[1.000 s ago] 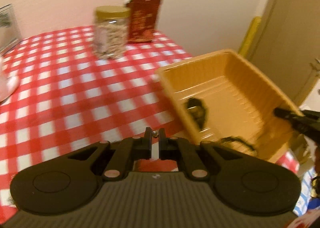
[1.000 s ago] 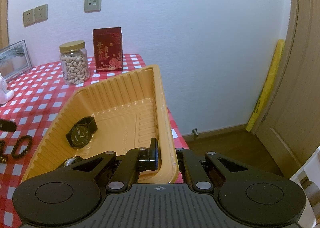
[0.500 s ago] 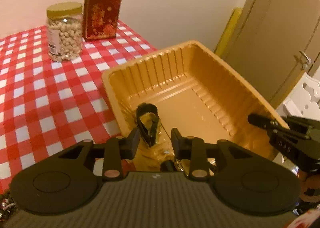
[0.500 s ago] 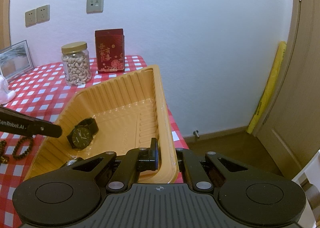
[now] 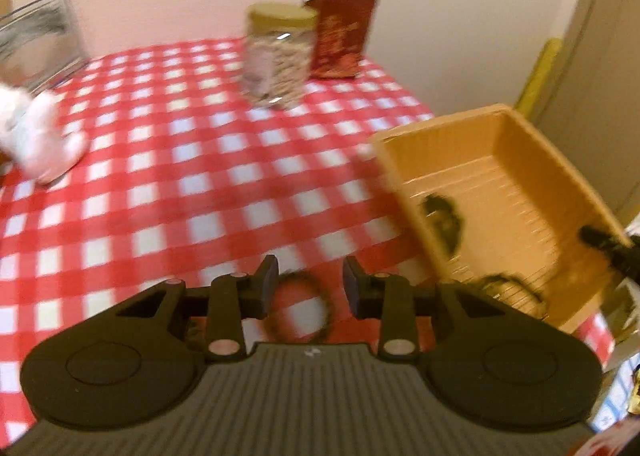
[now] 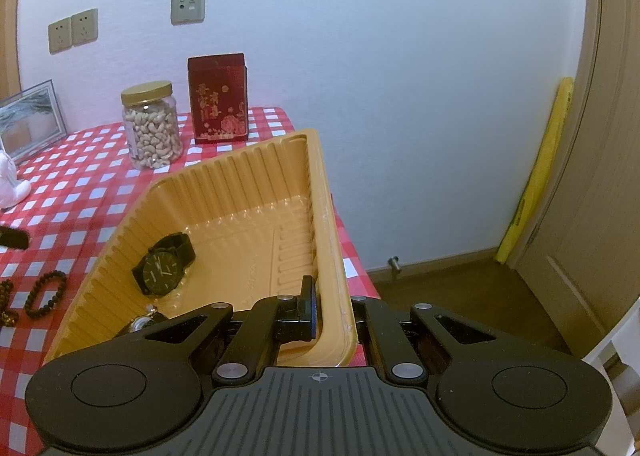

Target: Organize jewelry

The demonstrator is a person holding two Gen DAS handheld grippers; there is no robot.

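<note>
An orange plastic tray (image 6: pixel 240 183) rests tilted on the checked table and holds a black watch (image 6: pixel 162 270) and a small silver piece (image 6: pixel 142 322). My right gripper (image 6: pixel 330 310) is shut on the tray's near right wall. The tray (image 5: pixel 516 159) with the watch (image 5: pixel 442 221) also shows in the blurred left wrist view. My left gripper (image 5: pixel 310 280) is open and empty, above a dark bead bracelet (image 5: pixel 300 310) lying on the cloth. A second bead bracelet (image 6: pixel 6 304) lies at the far left of the right wrist view, beside the first (image 6: pixel 46 294).
A jar of nuts (image 6: pixel 152 127), a red box (image 6: pixel 218 97) and a picture frame (image 6: pixel 30 119) stand at the back of the table. A white figurine (image 5: pixel 36 139) sits at the left. The table edge, a door and a yellow roll (image 6: pixel 540 175) are on the right.
My left gripper opened over the tray, released a small piece into it, then swung back left over the bracelet. My right gripper kept hold of the tray wall.
</note>
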